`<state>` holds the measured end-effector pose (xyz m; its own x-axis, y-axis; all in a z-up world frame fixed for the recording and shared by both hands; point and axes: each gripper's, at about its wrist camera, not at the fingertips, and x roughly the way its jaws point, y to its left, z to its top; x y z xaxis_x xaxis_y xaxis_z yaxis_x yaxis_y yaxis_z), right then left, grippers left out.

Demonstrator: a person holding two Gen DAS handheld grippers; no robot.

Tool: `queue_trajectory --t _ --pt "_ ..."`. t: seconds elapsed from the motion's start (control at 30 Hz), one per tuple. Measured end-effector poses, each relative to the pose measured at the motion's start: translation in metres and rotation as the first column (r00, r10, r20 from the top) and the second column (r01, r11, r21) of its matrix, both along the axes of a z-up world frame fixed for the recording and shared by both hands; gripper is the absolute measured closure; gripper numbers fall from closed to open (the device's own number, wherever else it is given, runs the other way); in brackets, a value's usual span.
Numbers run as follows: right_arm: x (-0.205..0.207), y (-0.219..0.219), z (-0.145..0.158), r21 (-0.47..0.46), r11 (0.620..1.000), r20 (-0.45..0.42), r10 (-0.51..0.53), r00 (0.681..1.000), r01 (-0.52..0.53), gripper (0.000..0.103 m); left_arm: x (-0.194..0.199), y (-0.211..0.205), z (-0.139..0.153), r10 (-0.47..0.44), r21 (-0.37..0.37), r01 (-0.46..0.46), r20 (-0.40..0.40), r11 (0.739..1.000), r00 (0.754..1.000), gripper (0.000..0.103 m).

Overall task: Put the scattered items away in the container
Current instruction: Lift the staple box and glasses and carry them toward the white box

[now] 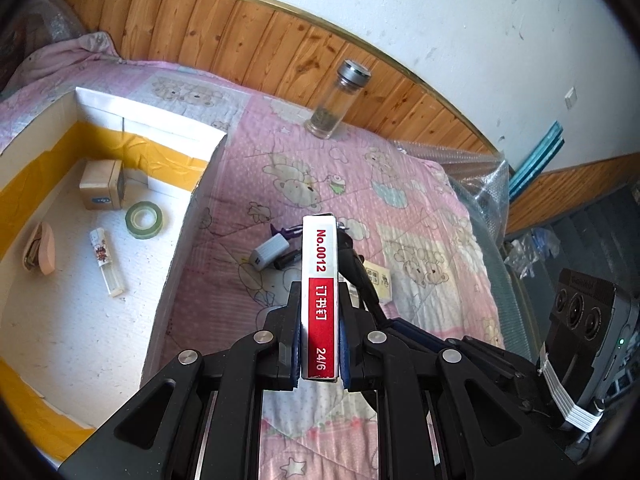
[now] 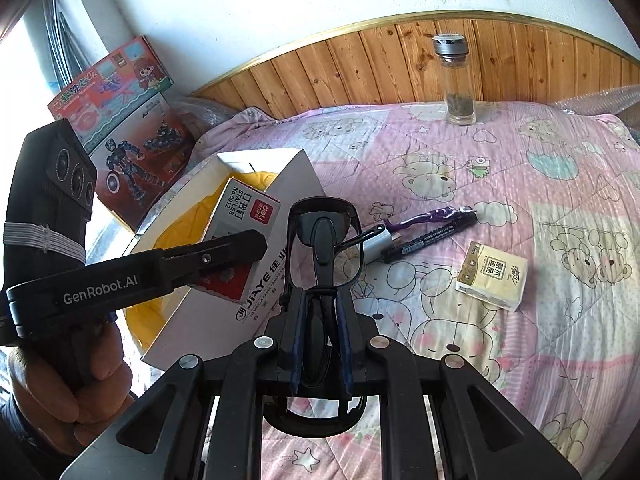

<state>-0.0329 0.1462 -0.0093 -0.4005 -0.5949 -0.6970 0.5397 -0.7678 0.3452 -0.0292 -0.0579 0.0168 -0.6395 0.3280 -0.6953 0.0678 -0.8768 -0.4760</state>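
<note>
Black jaws fill the bottom of both wrist views. In the left wrist view the left gripper (image 1: 320, 344) pinches a red-and-white box of staples (image 1: 320, 280) on edge between its blue pads, the box standing up at the centre of the frame over the pink quilt (image 1: 420, 208). In the right wrist view the right gripper (image 2: 320, 340) is clamped on a pair of black glasses (image 2: 324, 240), whose lenses rise above the fingertips at centre frame.

Just beyond the glasses, on the quilt, lie a small silver-grey charger (image 2: 374, 242), a black marker (image 2: 428, 238) and a purple-handled item (image 2: 424, 216), close together. To the right of them sits a yellow tissue pack (image 2: 492, 276), apart from the rest.

The white cardboard container (image 1: 152, 128), lined with yellow tape, fills the left of the left wrist view. Inside it lie a small tan box (image 1: 100, 186), a green tape roll (image 1: 144, 220), a pink item (image 1: 40, 252) and a clear tube with a printed label (image 1: 106, 264), all apart from each other.

Farther back, near the wooden panelling (image 1: 280, 48), a glass bottle (image 1: 340, 100) with a grey lid stands upright on the quilt. At the upper left of the right wrist view, toy boxes (image 2: 120, 120) lean by the wall.
</note>
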Motion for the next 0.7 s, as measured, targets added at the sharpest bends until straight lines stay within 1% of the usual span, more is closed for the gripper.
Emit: queue_trajectory --t 0.4,0.7 --pt "0.007 -0.015 0.011 -0.011 1.0 -0.026 0.008 1.0 -0.008 0.087 0.017 -0.029 0.01 0.027 0.031 -0.026 -0.026 0.999 0.999 0.089" --pt "0.015 -0.031 0.017 -0.006 1.0 -0.057 0.025 0.998 -0.025 0.087 0.027 -0.053 0.012 0.057 0.037 -0.056 -0.041 0.998 0.998 0.089"
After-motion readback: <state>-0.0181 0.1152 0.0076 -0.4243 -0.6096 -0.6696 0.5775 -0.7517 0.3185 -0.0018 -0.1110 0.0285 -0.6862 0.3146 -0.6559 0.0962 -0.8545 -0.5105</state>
